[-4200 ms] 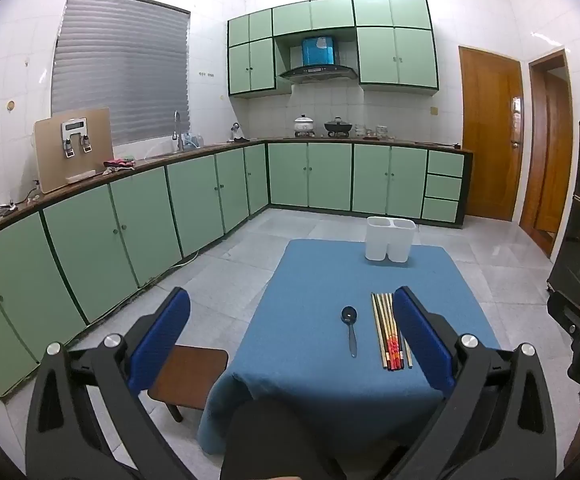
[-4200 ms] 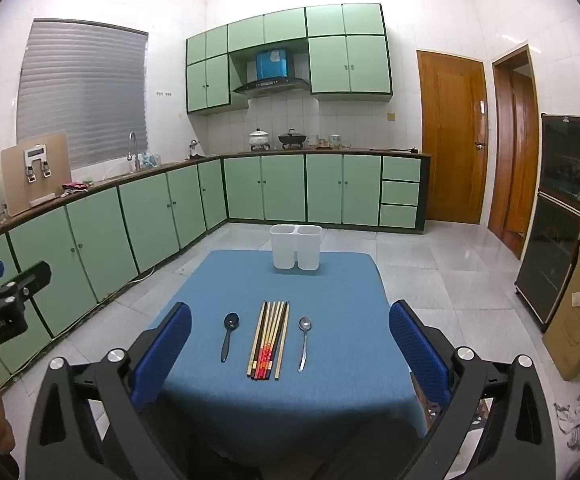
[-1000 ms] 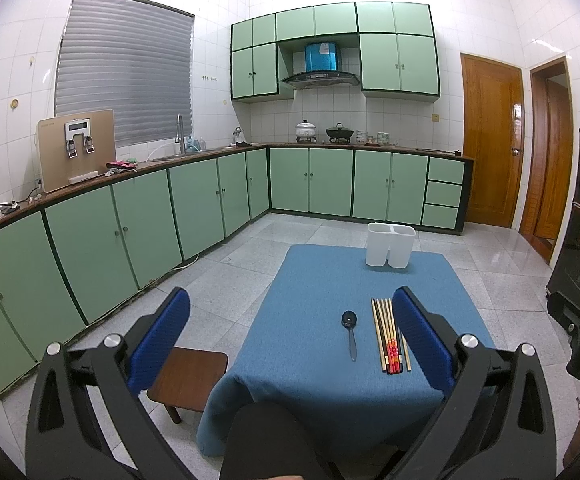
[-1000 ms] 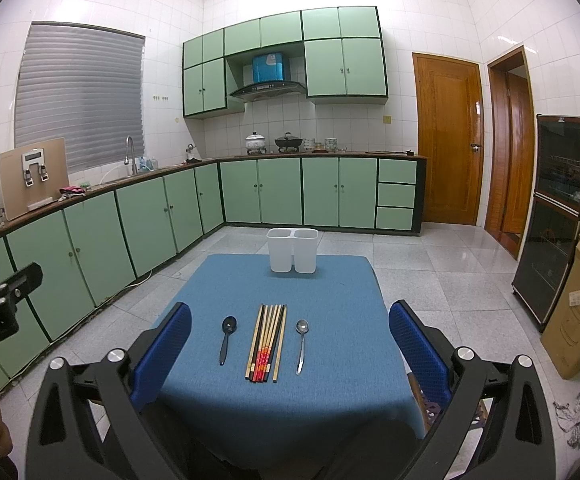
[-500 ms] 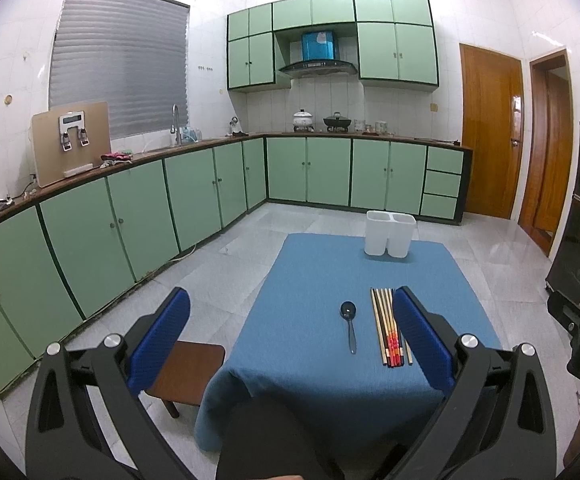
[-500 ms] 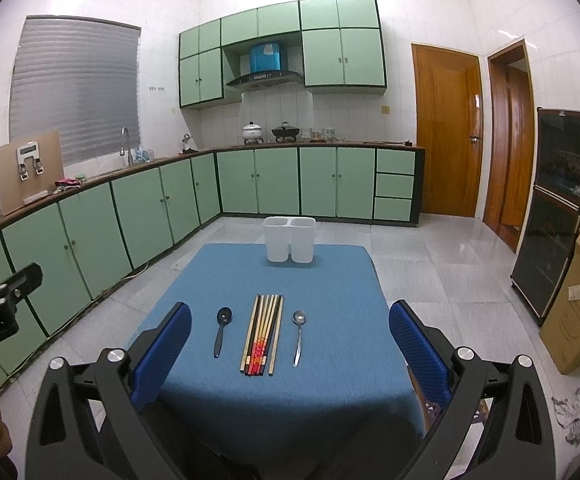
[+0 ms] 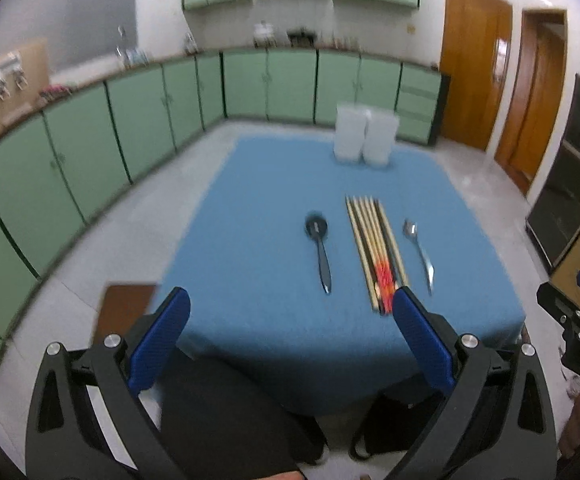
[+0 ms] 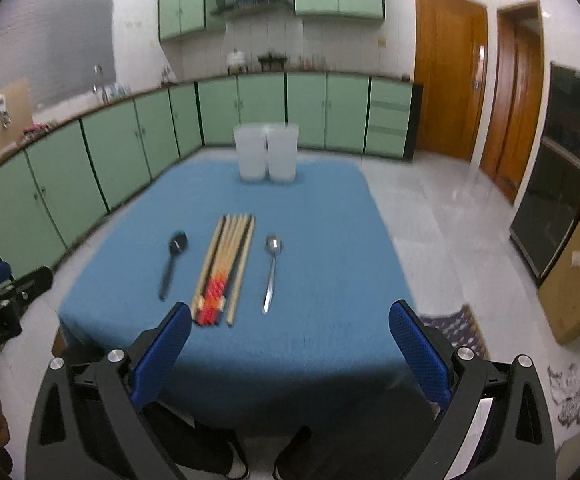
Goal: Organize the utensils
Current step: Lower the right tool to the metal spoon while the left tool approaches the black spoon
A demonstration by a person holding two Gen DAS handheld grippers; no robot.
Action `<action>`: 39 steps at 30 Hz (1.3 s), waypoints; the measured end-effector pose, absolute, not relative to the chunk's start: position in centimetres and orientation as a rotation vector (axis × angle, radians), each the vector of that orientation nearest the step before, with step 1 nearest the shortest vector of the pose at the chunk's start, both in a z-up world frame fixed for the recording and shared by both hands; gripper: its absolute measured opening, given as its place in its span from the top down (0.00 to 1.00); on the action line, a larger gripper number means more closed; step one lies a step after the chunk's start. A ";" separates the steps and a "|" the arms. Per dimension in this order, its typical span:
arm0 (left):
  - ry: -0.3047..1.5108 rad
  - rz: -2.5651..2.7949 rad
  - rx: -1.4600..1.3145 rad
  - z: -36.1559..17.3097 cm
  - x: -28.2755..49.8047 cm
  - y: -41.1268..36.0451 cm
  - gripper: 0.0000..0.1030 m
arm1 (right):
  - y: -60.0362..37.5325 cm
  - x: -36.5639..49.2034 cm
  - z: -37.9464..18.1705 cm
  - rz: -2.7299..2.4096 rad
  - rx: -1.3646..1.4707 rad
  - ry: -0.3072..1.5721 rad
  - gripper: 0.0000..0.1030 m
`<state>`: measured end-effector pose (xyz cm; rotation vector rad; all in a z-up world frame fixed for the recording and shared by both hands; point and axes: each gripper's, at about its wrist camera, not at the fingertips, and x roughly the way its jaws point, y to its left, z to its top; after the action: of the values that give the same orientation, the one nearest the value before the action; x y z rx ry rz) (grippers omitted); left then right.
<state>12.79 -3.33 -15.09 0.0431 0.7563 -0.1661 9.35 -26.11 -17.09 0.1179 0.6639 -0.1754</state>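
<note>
Closer to the table [image 8: 330, 264] now than half a second ago, both views tipped down and blurred by motion; utensils larger in frame, upper cabinets cut off at the top. Nothing on the blue cloth shifted. Left gripper [image 7: 290, 322] spread wide and empty, above the near edge. Right gripper [image 8: 290, 326] likewise wide apart, holding nothing, also over the near edge. Black spoon [image 8: 173, 265] toward the left edge, bowl pointing to the far edge. Just beside it, a tight bundle of chopsticks [image 8: 226, 266], mostly pale wood, some with red-orange near ends. Silver spoon [image 8: 272, 270] right of the bundle, apart from it. White two-compartment holder [image 8: 266, 152] upright at the middle of the far edge.
</note>
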 end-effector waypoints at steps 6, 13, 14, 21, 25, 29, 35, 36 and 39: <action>0.885 -0.218 0.017 -21.4 18.1 -3.9 0.05 | -26.4 14.1 -22.3 -0.139 0.143 0.750 0.06; 1.004 -0.189 0.034 -27.2 23.3 -4.7 0.05 | -26.9 19.5 -27.1 -0.127 0.143 0.811 0.11; 1.011 -0.183 0.045 -27.7 23.7 -5.0 0.05 | -26.9 19.8 -27.5 -0.128 0.139 0.820 0.12; 0.986 -0.159 0.120 -28.6 24.9 -6.1 0.04 | -27.5 21.6 -29.5 -0.120 0.132 0.860 0.21; 0.974 -0.166 0.119 -28.7 25.1 -6.0 0.04 | -27.5 22.1 -29.6 -0.117 0.120 0.843 0.21; 0.932 -0.181 0.109 -28.6 24.8 -5.8 0.05 | -27.6 22.1 -29.6 -0.098 0.116 0.813 0.36; 0.896 -0.235 0.128 -28.1 24.2 -6.8 0.38 | -27.7 22.4 -29.3 -0.052 0.141 0.803 0.69; 0.893 -0.248 0.129 -27.9 24.1 -7.0 0.43 | -27.7 22.4 -29.3 -0.046 0.145 0.801 0.72; 0.892 -0.290 0.120 -27.6 24.0 -7.3 0.72 | -27.8 22.5 -29.1 -0.024 0.168 0.803 0.84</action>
<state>24.04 -7.25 -27.61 0.1204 0.8916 -0.2903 22.55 -27.79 -29.13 0.1680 0.8032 -0.0240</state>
